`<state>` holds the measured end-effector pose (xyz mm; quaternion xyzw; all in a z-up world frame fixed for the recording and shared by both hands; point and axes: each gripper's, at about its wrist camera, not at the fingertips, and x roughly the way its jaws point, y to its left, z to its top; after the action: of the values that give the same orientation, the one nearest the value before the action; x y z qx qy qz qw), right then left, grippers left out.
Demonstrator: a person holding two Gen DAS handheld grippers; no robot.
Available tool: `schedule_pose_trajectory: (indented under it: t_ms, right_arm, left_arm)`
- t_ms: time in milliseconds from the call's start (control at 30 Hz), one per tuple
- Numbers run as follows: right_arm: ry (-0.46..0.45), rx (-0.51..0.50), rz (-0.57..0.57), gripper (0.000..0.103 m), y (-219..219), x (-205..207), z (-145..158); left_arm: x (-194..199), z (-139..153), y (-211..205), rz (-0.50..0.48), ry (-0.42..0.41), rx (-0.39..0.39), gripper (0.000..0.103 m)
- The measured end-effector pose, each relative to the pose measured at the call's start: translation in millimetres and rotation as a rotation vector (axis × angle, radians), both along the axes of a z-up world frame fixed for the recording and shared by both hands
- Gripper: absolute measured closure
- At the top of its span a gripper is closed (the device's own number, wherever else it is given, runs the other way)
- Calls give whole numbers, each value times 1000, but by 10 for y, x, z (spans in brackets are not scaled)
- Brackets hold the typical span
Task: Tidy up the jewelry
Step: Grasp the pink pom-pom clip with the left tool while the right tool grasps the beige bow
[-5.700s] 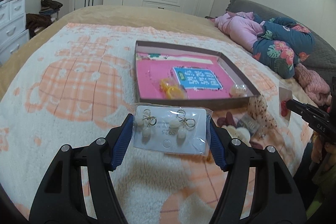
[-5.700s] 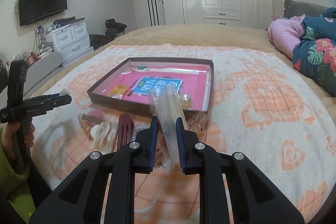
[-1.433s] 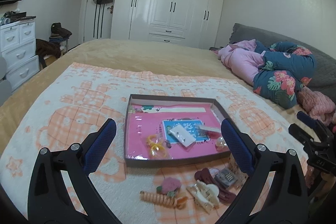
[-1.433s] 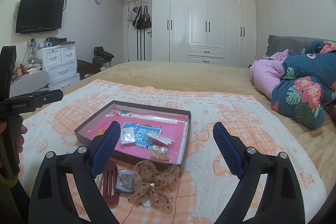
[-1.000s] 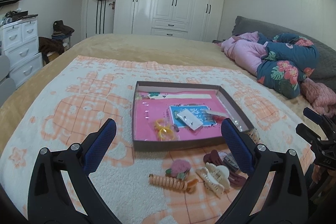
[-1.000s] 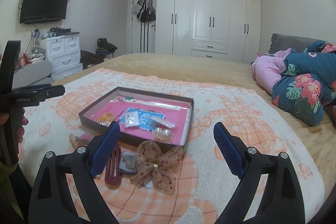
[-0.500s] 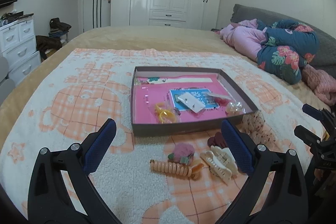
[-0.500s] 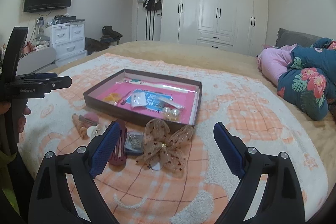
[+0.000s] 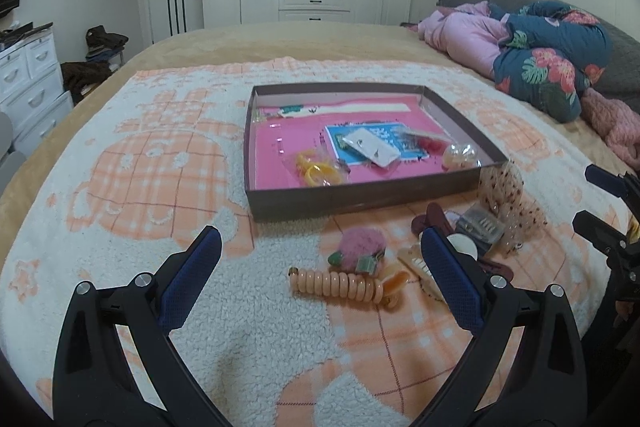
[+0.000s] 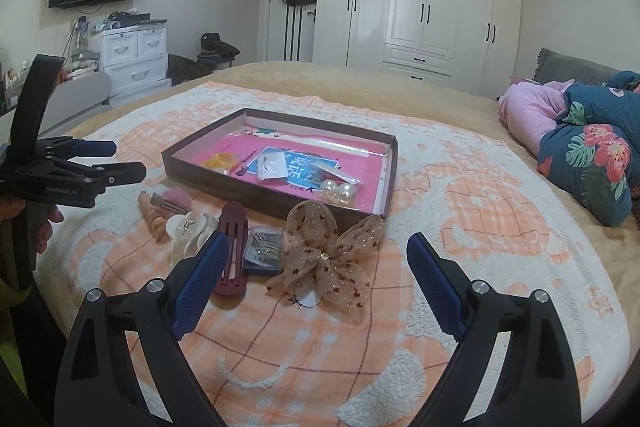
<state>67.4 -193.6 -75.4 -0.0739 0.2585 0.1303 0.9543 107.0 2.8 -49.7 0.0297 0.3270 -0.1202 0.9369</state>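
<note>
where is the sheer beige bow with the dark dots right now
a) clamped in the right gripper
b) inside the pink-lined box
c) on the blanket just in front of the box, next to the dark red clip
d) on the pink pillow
c: the bow lies on the blanket outside the box, near the dark red clip, and the right gripper is open and holds nothing.

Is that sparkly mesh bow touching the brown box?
Touching. In the right wrist view, the bow's upper loops press against the box's near wall.
</note>
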Motion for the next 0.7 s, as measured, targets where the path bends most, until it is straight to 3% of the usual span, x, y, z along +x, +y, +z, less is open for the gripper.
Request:
schedule_pose_trajectory:
  t_ms: [333, 633, 700]
  right_arm:
    - [49, -12, -16, 15, -8, 118, -162]
    - [119, -8, -66, 15, -114, 353, -353]
    - [133, -7, -73, 19, -131, 403, -396]
  left_arm:
    - [134, -181, -64, -33, 52, 25, 12]
    - [271, -289, -130, -77, 96, 21, 24]
    - [296, -310, -144, -83, 106, 22, 27]
